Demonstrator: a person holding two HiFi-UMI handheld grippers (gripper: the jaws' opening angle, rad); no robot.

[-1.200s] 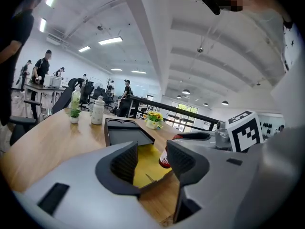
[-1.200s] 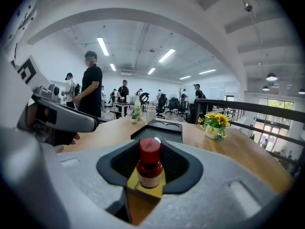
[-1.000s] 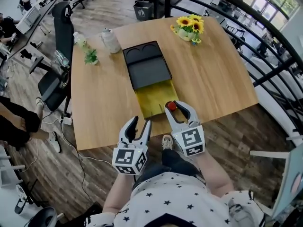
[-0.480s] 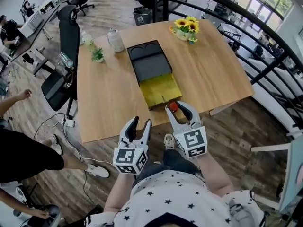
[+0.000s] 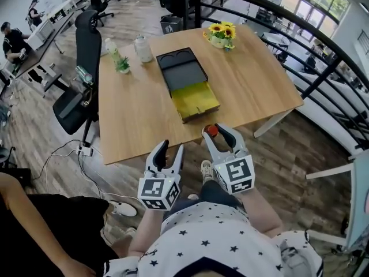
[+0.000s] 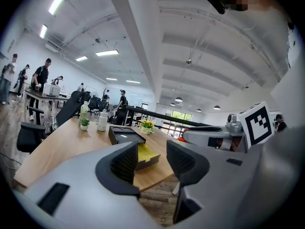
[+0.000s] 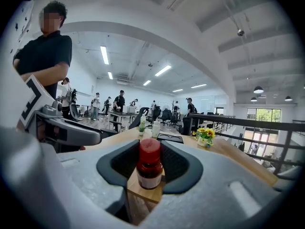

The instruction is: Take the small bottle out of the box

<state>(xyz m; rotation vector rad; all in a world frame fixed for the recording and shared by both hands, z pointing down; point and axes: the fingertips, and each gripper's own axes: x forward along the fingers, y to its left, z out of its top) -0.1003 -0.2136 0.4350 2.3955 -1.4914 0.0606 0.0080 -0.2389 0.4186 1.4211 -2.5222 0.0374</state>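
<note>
The right gripper (image 5: 218,133) pinches the small bottle (image 7: 149,166) well away from the open box (image 5: 190,85) on the table (image 5: 135,117). From above only the bottle's red cap shows. The left gripper (image 5: 169,150), equally far from the box, is spread and empty.

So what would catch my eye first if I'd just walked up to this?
Probably the small brown glass bottle with a red cap, pinched between the jaws of the right gripper and held up in mid-air. Beyond it, the black box sits on the pale wooden table with its yellow tray sticking out at the near end, and a bunch of sunflowers brightens the far corner.
</note>
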